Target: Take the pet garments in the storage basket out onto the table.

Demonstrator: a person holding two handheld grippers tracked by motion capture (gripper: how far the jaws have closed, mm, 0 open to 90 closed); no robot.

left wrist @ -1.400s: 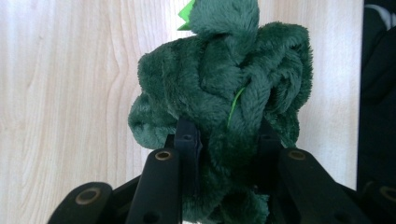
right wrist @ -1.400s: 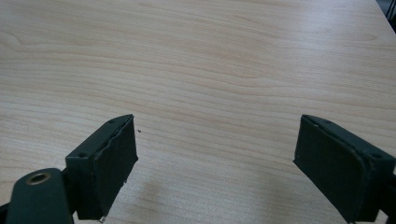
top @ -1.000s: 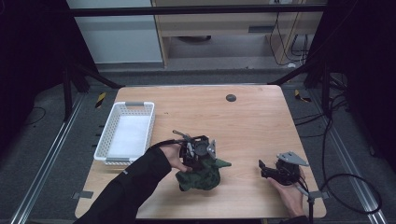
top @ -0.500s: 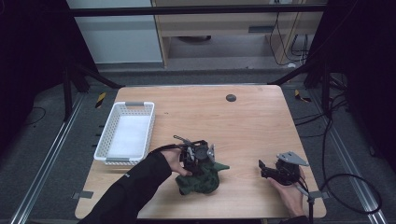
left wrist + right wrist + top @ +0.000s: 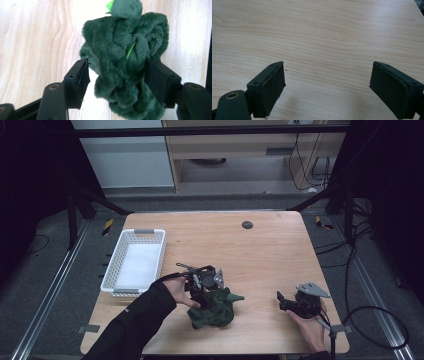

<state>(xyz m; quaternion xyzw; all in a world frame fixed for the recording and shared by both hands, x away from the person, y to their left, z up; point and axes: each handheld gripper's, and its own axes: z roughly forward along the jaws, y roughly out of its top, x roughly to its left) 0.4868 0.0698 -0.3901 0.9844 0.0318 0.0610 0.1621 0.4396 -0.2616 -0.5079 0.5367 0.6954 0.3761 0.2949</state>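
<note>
High view: a dark green plush toy (image 5: 214,307) lies on the wooden tabletop (image 5: 260,245), near the front edge and a little left of the middle. The left tongs (image 5: 202,295) sit right over its back end, held by the person's left hand (image 5: 176,291). In the left gripper view, the toy (image 5: 125,62) stands between the two black jaws, which have just been opening: the left jaw is clear of the fur with bare wood showing in the gap, while the right jaw lies against the plush without squeezing it. The right tongs (image 5: 283,302) rest low over the tabletop well to the right of the toy, held by the right hand (image 5: 309,327). In the right gripper view their jaws are spread wide with nothing between them. A white basket (image 5: 116,270) stands to the toy's left.
</note>
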